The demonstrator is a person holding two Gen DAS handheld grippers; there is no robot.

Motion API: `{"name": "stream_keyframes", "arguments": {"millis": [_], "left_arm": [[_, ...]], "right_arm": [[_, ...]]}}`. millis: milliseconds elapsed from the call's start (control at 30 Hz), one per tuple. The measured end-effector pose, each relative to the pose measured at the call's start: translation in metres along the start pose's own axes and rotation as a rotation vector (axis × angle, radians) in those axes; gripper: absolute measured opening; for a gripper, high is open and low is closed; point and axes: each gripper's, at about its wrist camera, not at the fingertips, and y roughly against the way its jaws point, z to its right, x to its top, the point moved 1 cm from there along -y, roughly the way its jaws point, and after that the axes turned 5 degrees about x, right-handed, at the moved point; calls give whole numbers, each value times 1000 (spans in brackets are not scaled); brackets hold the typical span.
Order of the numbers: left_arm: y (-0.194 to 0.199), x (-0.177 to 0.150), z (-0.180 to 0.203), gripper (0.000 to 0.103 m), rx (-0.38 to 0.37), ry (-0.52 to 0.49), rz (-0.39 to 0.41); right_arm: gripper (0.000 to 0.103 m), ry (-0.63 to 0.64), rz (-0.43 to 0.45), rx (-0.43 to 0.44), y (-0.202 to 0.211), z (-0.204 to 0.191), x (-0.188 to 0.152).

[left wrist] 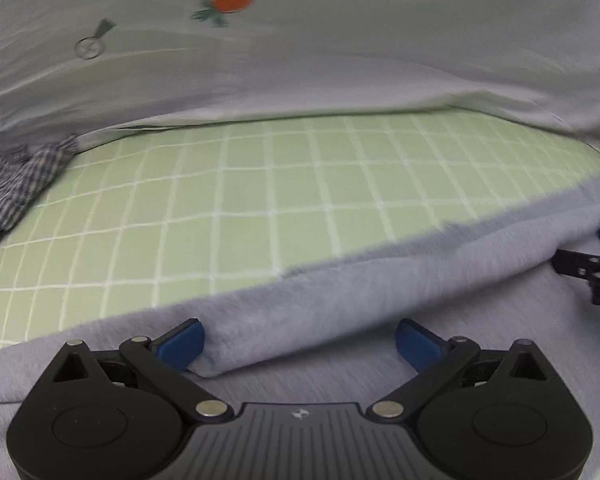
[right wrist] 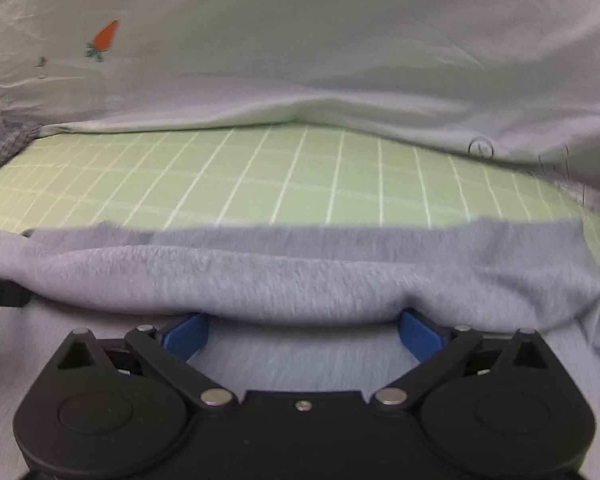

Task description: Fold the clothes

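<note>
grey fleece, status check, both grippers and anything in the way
Left gripper and right gripper open at grey fleece fold. Plaid garment off left, not blocking.

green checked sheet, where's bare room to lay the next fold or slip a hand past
The wide middle band of the green checked sheet is free, bordered by the grey fleece garment on the near side and the white carrot-print cover at the far side. It is crowded at the far left, where a plaid garment lies bunched.
</note>
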Motion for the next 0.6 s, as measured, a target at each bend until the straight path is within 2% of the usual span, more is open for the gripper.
{"name": "stream_keyframes", "arguments": {"millis": [200, 400, 600], "left_arm": [[-8, 12, -13, 101, 16, 90, -6], [-4, 6, -20, 101, 39, 133, -11], [-7, 5, -18, 103, 52, 106, -19]], "right_arm": [[103, -32, 56, -32, -6, 6, 19], [103, -127, 66, -81, 15, 36, -3], [103, -218, 46, -148, 31, 84, -33]]}}
